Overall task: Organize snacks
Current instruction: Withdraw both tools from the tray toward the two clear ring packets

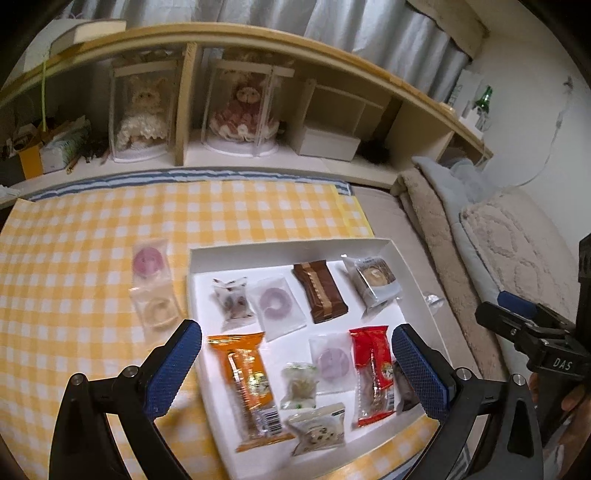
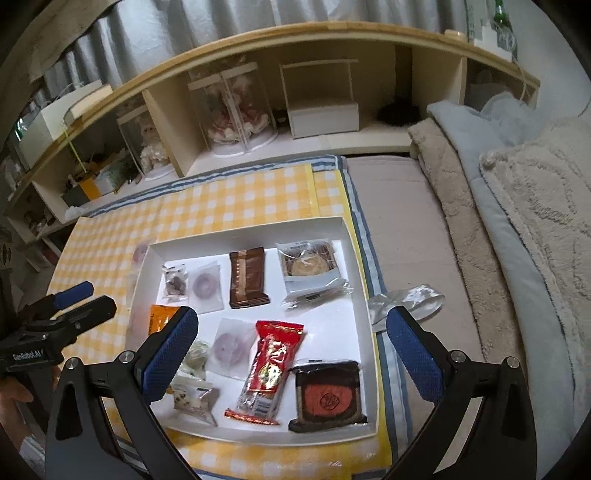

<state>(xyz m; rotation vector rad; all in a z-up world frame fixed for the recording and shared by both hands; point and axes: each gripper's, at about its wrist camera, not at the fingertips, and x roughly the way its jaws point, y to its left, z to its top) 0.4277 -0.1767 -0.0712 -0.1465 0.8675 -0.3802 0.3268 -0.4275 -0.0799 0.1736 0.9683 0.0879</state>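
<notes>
Both grippers, left and right, gape wide and empty above the white box. Wrapped snacks fill it. Two donut packets lie beside its left wall.

A long, low wooden shelf runs along the back, at 12 o'clock. Grey curtains hang behind it. Inside the shelf stand two dolls in clear cases, and a white box sits further right. A thick book lies on top at 11 o'clock. A green bottle stands at 2 o'clock. Fluffy blankets lie piled at 3 o'clock. The wall is white. The light is soft.
</notes>
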